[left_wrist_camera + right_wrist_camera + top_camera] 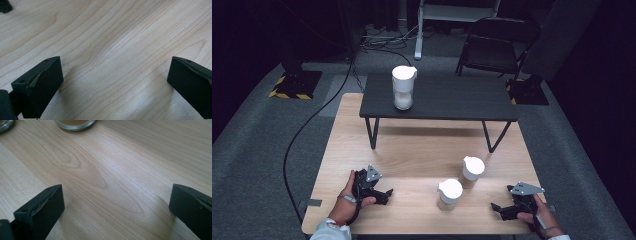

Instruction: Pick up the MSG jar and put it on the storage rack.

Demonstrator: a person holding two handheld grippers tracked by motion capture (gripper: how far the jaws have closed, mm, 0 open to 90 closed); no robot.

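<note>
High view: left gripper (384,192) and right gripper (498,209) rest on the desk (412,155), flanking two white-lidded jars (449,194).

Left gripper view: fingers (40,87) spread wide, empty.

Right gripper view: fingers (41,210) wide, empty; a jar base (75,123) sits ahead.

Bare surface (412,155) is left open between the left tool (384,194) and the near jar (449,194). The right tool (498,208) is faced by that jar and the farther jar (472,171); the far side is blocked by a low dark table (447,100).

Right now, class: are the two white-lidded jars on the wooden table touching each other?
Apart. The high view shows bare wood between the near jar and the far jar on the table.
</note>
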